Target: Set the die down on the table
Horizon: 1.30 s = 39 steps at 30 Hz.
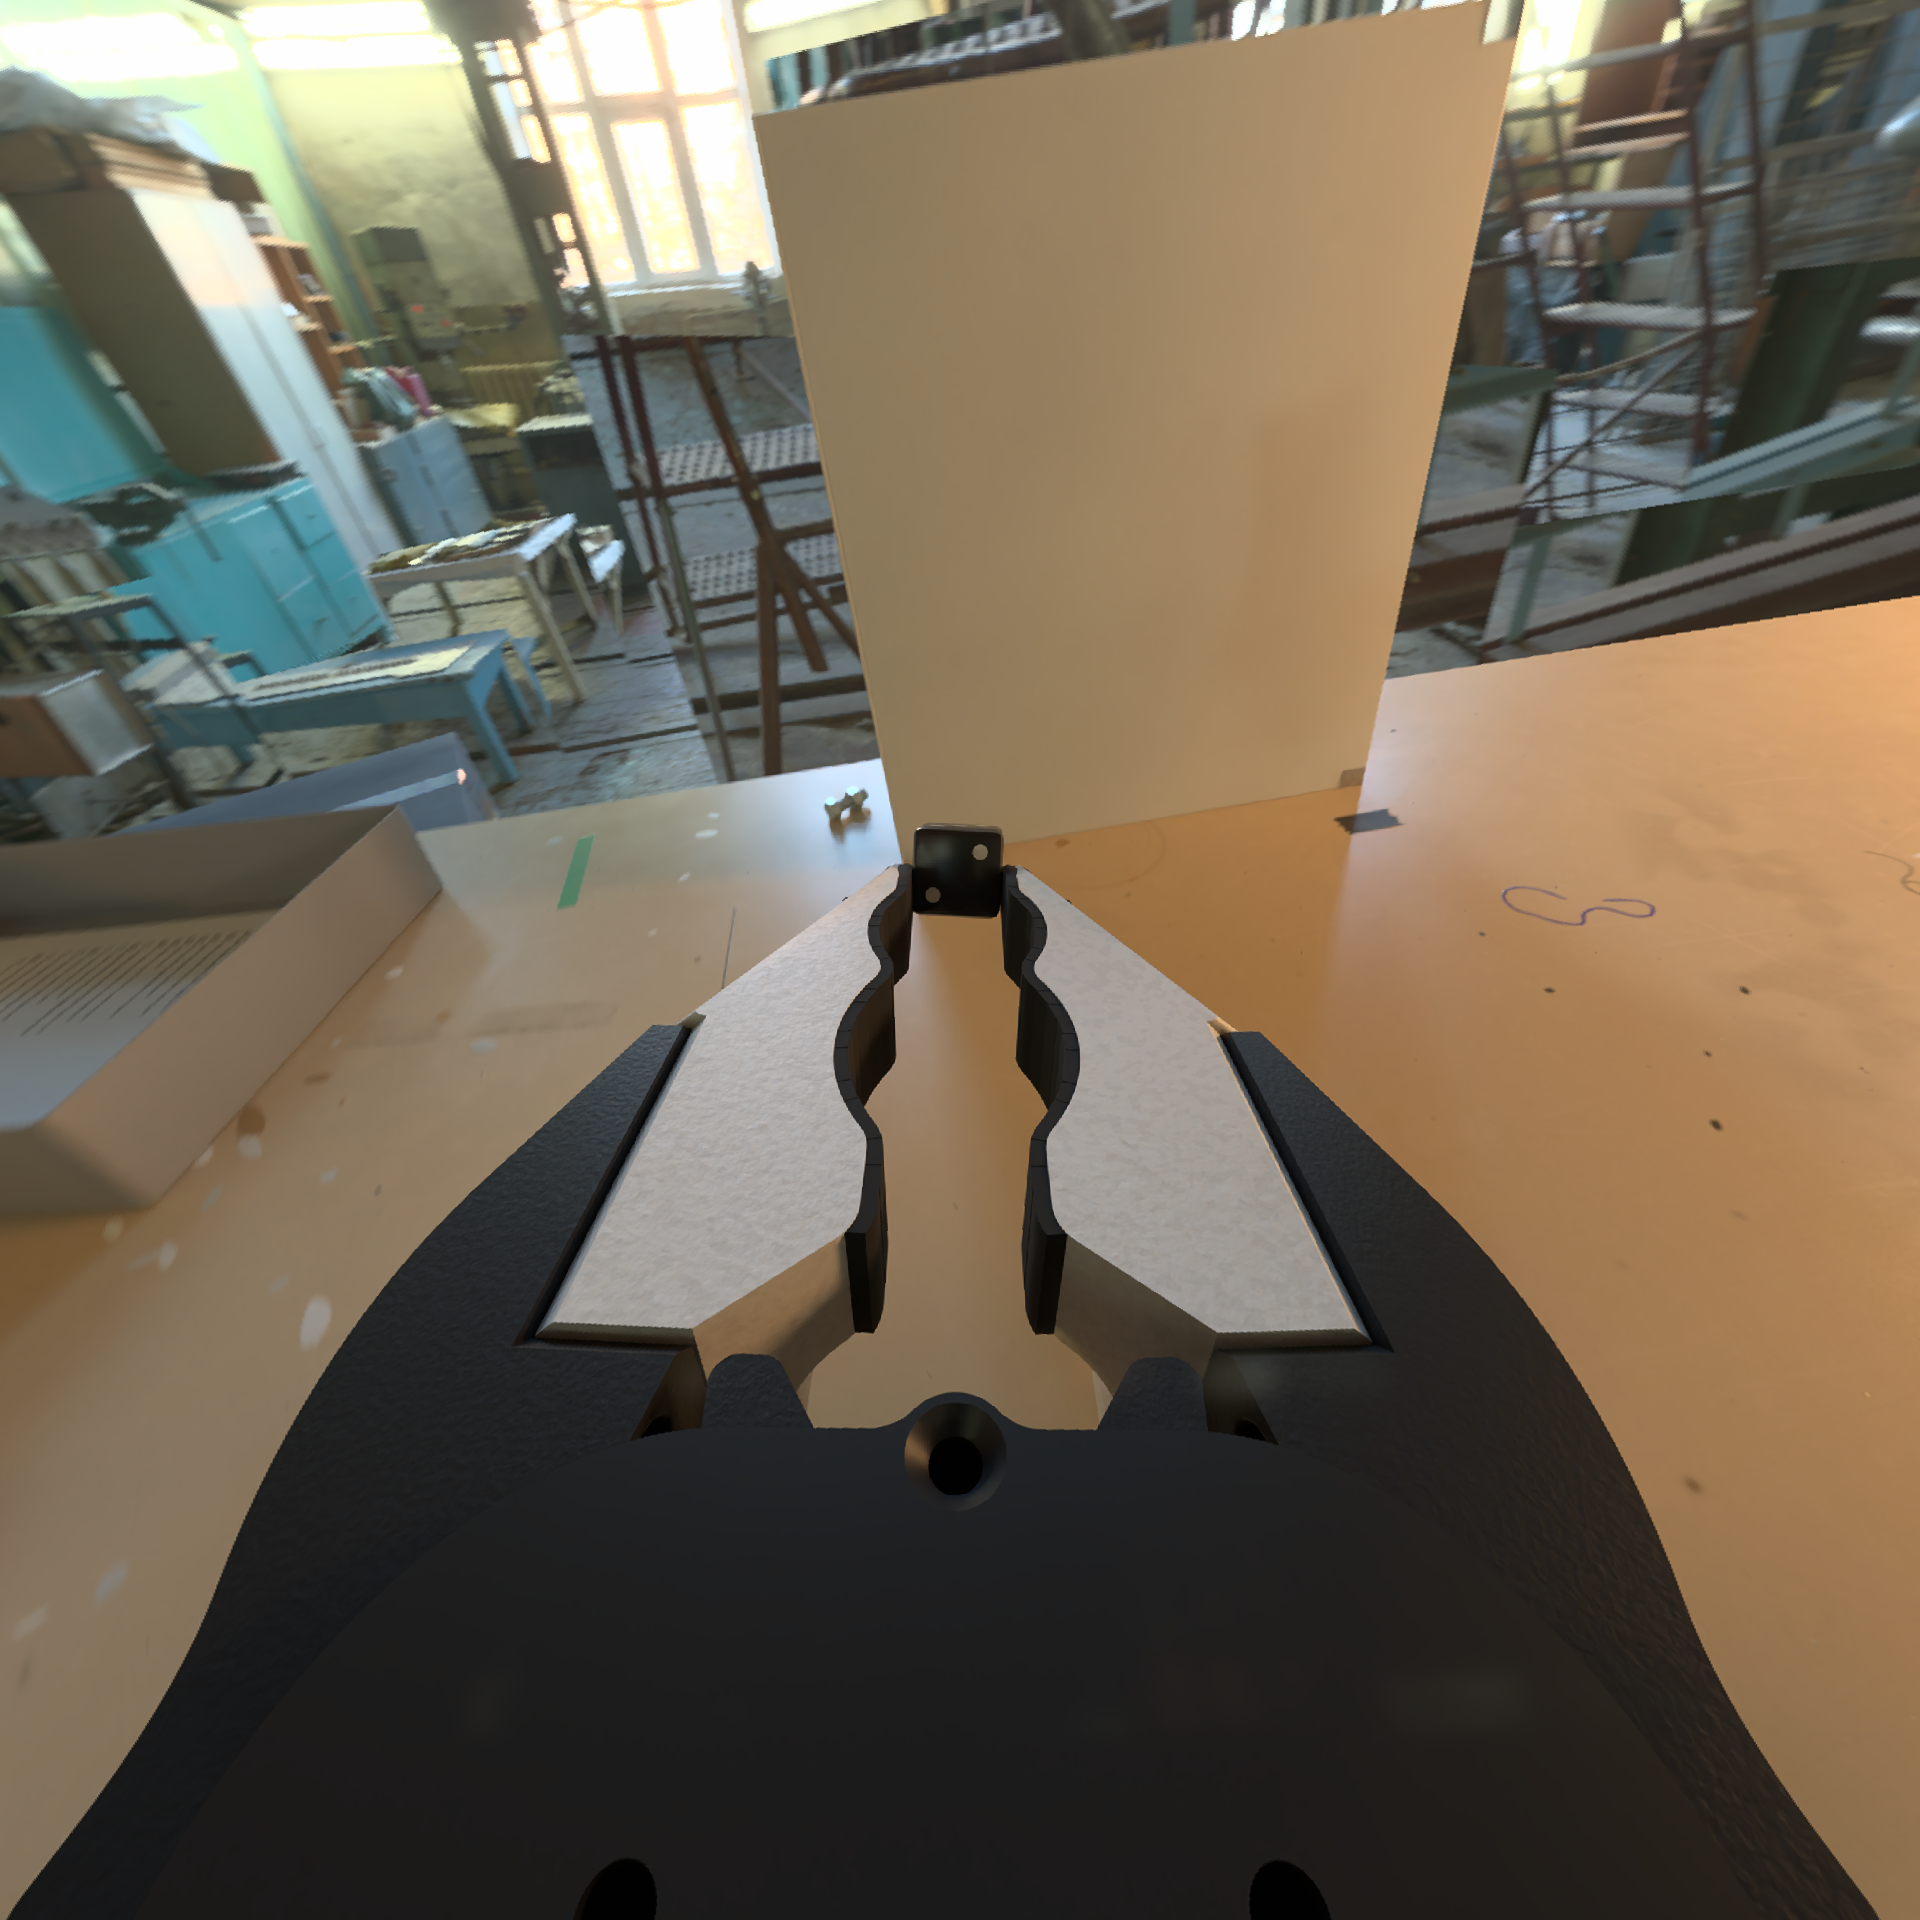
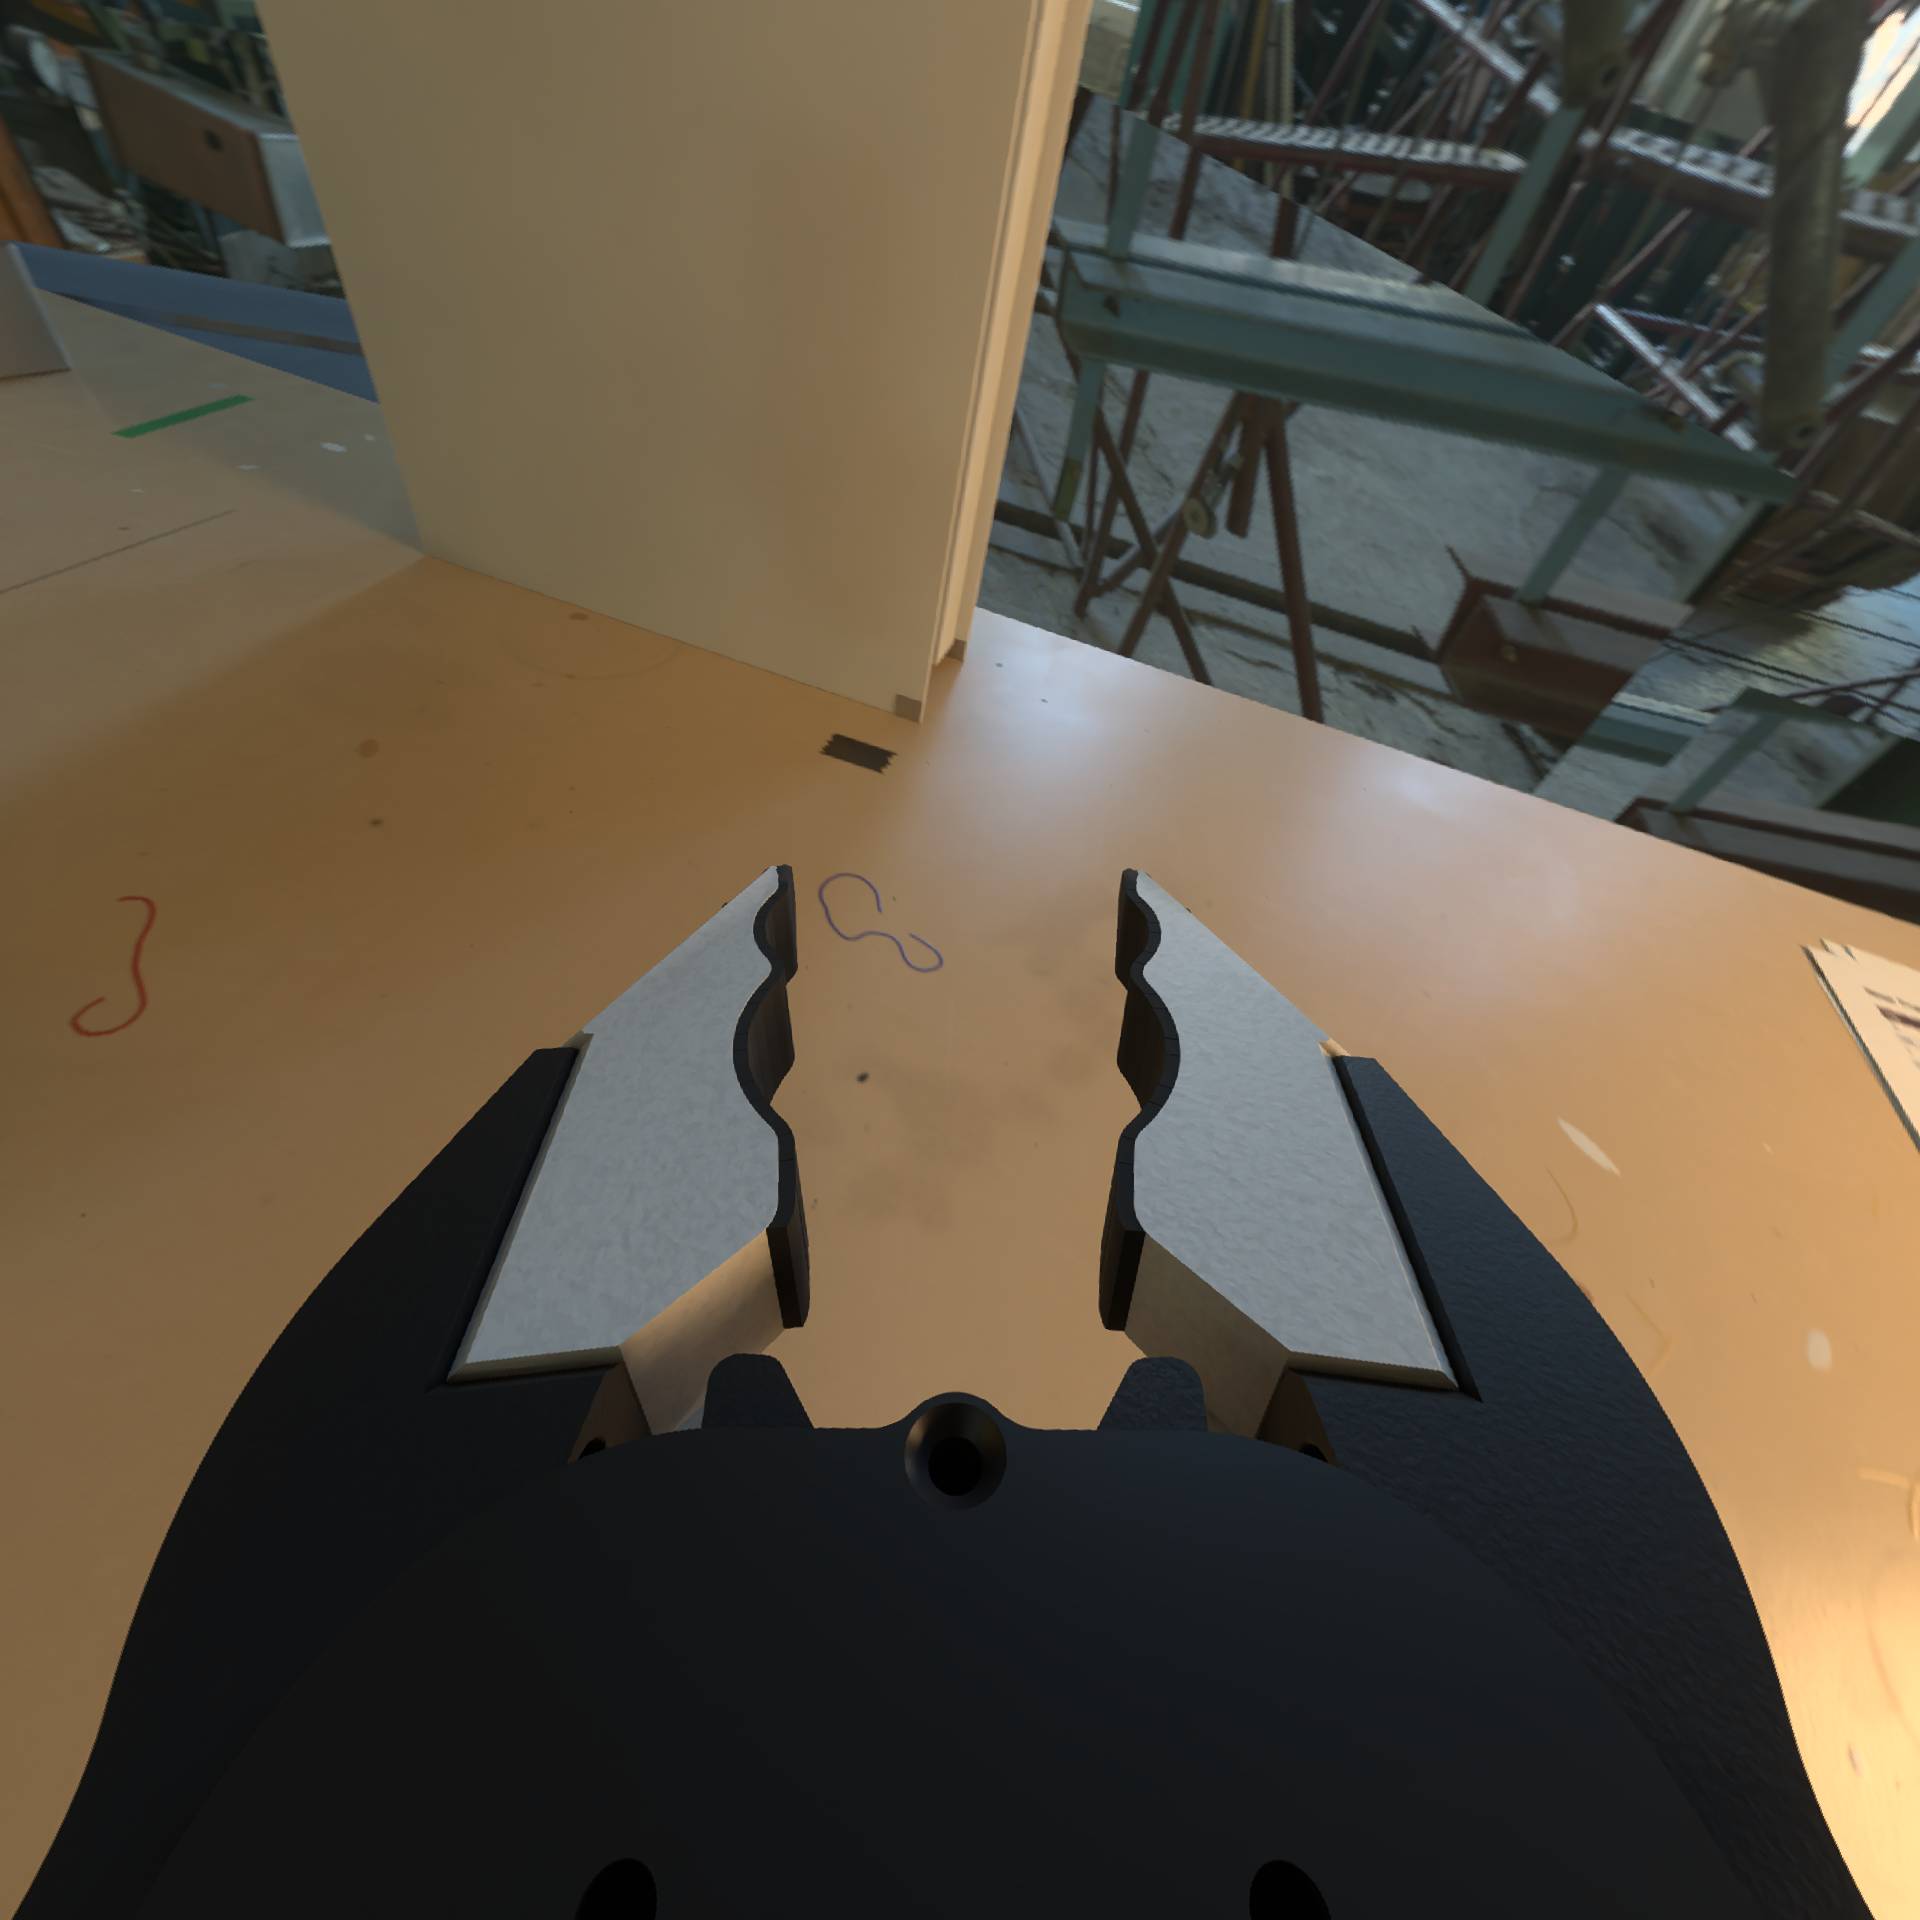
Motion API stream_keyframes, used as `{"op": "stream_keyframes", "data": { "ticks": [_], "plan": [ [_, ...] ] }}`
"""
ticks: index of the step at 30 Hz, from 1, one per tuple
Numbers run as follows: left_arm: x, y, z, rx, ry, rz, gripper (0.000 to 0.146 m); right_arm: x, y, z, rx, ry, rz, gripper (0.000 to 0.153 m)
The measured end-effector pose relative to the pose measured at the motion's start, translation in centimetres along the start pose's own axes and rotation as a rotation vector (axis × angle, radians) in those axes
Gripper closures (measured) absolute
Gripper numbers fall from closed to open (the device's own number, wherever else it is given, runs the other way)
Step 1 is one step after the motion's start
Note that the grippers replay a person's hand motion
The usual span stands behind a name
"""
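A small black die [image 1: 957, 871] with white pips sits pinched between the tips of my left gripper [image 1: 957, 883], which is shut on it. The die is held above the orange-brown table [image 1: 1558, 1091], in front of an upright cream board [image 1: 1122, 468]. My right gripper [image 2: 954, 883] is open and empty, hovering over the table [image 2: 416, 831] with nothing between its fingers. The die does not show in the right wrist view.
A grey flat box [image 1: 156, 987] lies on the table at the left. A small metal bolt [image 1: 847, 805] lies near the board's foot. The cream board [image 2: 675, 312] stands ahead-left of the right gripper. A paper sheet [image 2: 1870, 1018] lies at the right edge.
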State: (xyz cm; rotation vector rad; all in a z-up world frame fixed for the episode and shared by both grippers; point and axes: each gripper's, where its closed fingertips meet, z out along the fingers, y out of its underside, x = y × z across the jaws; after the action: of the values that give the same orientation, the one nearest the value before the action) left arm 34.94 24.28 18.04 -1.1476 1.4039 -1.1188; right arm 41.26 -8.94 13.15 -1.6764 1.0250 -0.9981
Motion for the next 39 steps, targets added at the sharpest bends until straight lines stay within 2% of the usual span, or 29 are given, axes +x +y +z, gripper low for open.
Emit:
{"op": "stream_keyframes", "data": {
  "ticks": [2, 5, 12, 16, 18, 21, 27, 32, 39],
  "plan": [
    [1.2, 0.9, -1.1, -0.002, -0.03, -0.019, 0.13, 0.0, 0.8, -0.7, -0.002, 0.034, 0.016, 0.088],
    [3.0, 2.0, -2.1, -0.017, 0.002, -0.087, 0.13, -0.5, 1.9, -1.6, -0.013, 0.03, 0.065, 0.088],
    [5.2, 3.2, -2.1, -0.076, 0.075, -0.052, 0.13, -0.9, 2.7, -2.8, -0.021, 0.031, 0.071, 0.087],
    [6.5, 3.3, -0.1, -0.122, 0.126, -0.022, 0.13, 2.3, 2.3, -3.7, -0.008, 0.147, 0.018, 0.087],
    [8.0, 3.5, 1.3, -0.169, 0.18, 0.012, 0.13, 4.2, 2.5, -4.2, -0.008, 0.191, 0.04, 0.088],
    [11.7, 4.3, 3.9, -0.272, 0.322, 0.093, 0.13, 5.8, 3.1, -4.4, -0.025, 0.187, 0.089, 0.088],
    [18.0, 8.1, 8.6, -0.565, 0.649, 0.436, 0.13, 4.8, 2.4, -4.9, 0.003, 0.15, 0.06, 0.088],
    [21.8, 10.2, 10.8, -0.674, 0.913, 0.612, 0.13, 4.1, 2.4, -4.9, -0.003, 0.136, 0.024, 0.092],
    [23.5, 12.7, 12.1, -0.758, 1.024, 0.774, 0.13, 6.5, 4.4, -4.8, -0.072, 0.201, 0.072, 0.093]
  ]
}}
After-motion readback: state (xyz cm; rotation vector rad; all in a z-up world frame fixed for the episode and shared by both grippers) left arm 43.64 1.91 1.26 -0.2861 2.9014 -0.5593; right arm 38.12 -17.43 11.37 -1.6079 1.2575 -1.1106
